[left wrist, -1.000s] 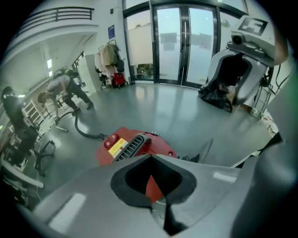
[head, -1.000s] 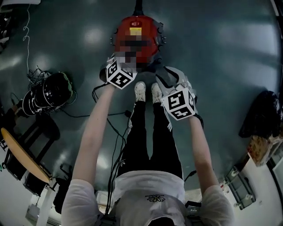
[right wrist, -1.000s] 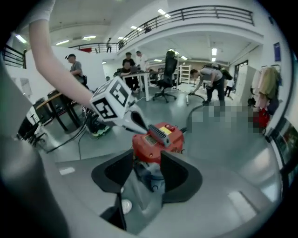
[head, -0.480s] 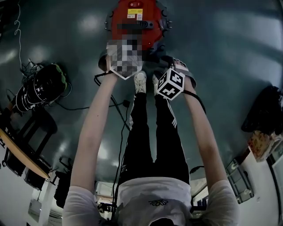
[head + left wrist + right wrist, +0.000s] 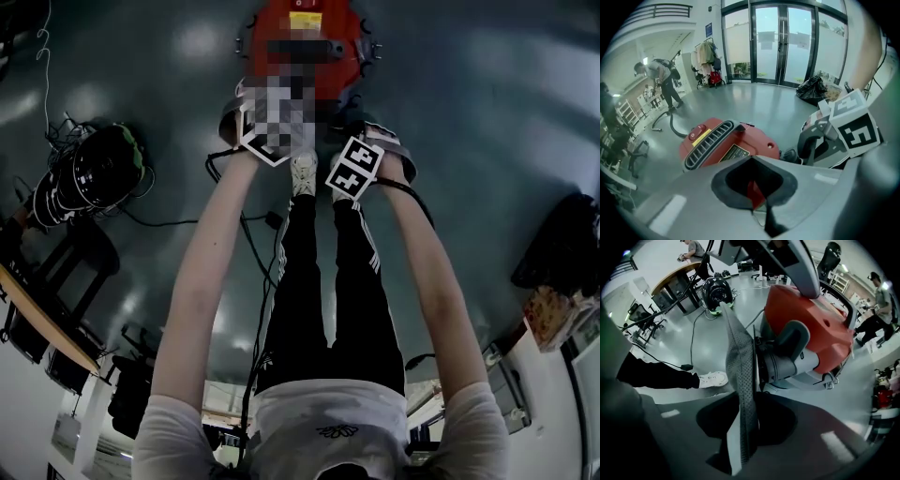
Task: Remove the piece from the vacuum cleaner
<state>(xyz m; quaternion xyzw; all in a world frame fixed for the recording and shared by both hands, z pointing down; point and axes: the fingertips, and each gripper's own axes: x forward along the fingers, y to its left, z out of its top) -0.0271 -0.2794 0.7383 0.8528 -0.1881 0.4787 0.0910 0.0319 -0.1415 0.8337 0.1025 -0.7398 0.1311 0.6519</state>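
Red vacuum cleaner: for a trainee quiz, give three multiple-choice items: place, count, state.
1. In the head view the red round vacuum cleaner lies A) at the top, beyond the white shoe B) on a table C) at the bottom edge.
2. White shoes in the right gripper view: A) none B) one C) three.
3. The right hand-held gripper is A) open B) shut on a cable C) shut on the grey perforated flat piece.
A: it sits past the shoe. B: one shoe shows. C: its jaws pinch the piece.
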